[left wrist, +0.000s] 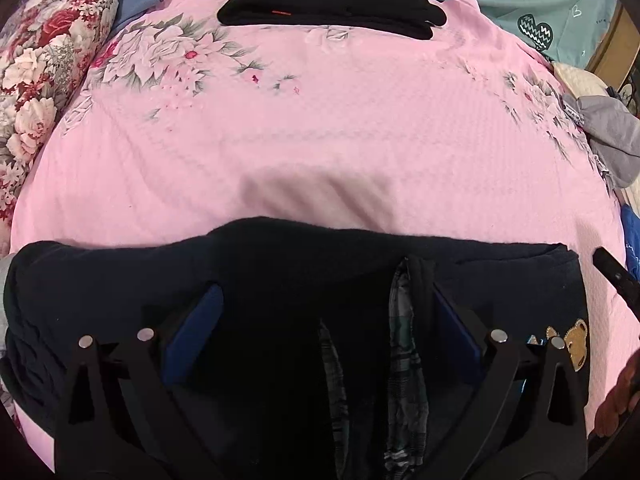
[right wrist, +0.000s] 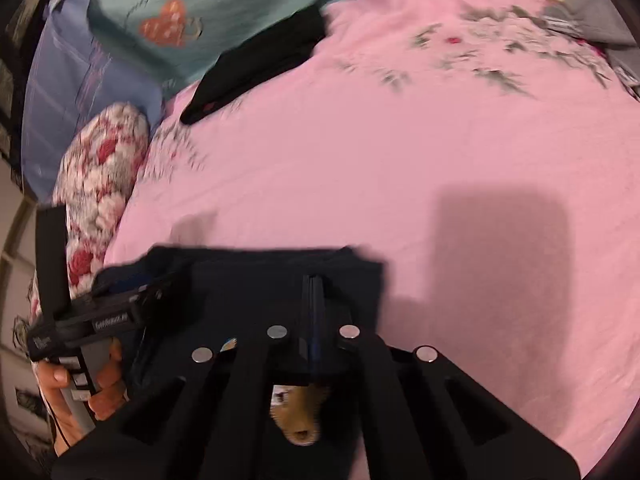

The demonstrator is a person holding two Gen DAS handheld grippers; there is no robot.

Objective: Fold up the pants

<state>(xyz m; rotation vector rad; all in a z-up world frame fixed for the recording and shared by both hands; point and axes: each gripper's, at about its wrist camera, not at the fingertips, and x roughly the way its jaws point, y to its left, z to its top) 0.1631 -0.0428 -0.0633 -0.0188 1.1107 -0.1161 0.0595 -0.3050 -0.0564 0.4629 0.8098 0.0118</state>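
1. On a bed (left wrist: pixel 320 140) covered by a pink floral sheet, a pair of dark navy pants (left wrist: pixel 280 272) lies at the 6 o'clock edge of both wrist views, bunched into a thick, compact bundle rather than spread flat.

2. At 12 o'clock in the left wrist view, well apart from the navy pair, a black garment (left wrist: pixel 332 0) sits neatly folded. A floral pillow (left wrist: pixel 44 80) lies at 9 o'clock, a grey garment (left wrist: pixel 612 136) at 3 o'clock.

3. The left tool (left wrist: pixel 320 340) has its blue-padded fingers spread wide, resting over the pants with cloth and a plaid lining between them, pinching nothing.

4. The right tool (right wrist: pixel 314 308) has its fingers pressed together at the right-hand part of the bundle. They look clamped onto a layer of the pants, though motion blur keeps this from being certain.

5. A small bear patch (left wrist: pixel 576 340) shows at 4 o'clock in the left view, near the bundle's right edge.

6. Judged from the layout, the pants seem already doubled over at least once, with layers stacked. What appears left is a final fold or tidy-up, then letting go. How many folds are done cannot be told.
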